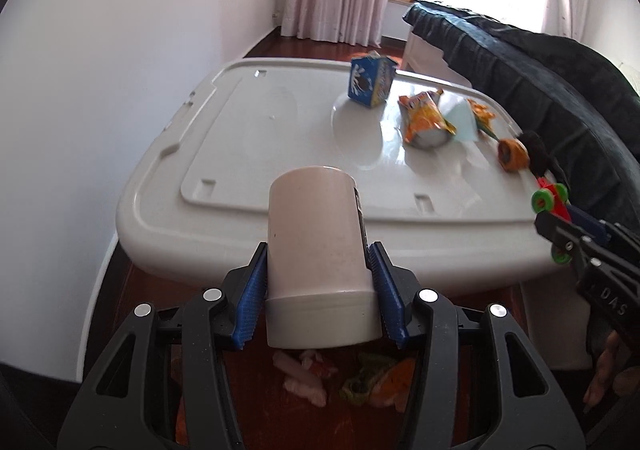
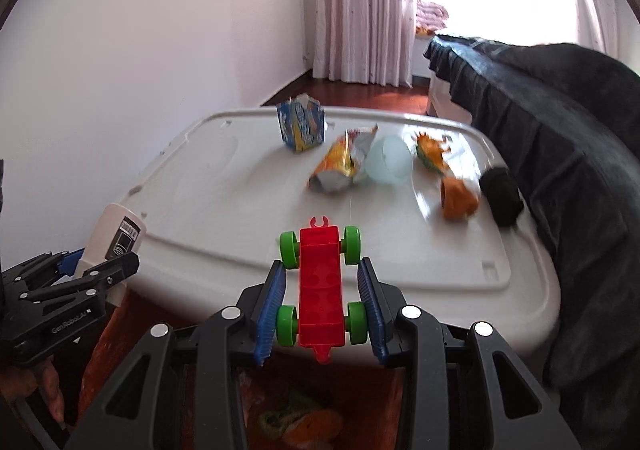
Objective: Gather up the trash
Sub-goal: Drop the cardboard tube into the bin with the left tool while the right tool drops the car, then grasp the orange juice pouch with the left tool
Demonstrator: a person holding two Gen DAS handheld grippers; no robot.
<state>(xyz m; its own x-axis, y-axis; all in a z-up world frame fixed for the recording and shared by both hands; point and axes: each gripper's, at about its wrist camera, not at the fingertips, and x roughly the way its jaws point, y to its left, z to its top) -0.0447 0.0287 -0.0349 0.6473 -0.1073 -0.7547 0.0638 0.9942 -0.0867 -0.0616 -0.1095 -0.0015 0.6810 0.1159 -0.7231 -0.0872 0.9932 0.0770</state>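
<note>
Left tongs point(image 1: 318, 286) grip the cup point(image 1: 316, 250) — right tongs point(image 2: 322, 306) grip the toy car point(image 2: 322, 290)

Glossy white plastic lid point(image 1: 224, 153), crinkled foil snack bag point(image 2: 340, 165), printed paper carton point(image 1: 370, 83), matt cup point(image 1: 316, 250).

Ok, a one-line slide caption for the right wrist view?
Right gripper holds a red toy car by its green wheels above the white bin lid strewn with wrappers.
</note>
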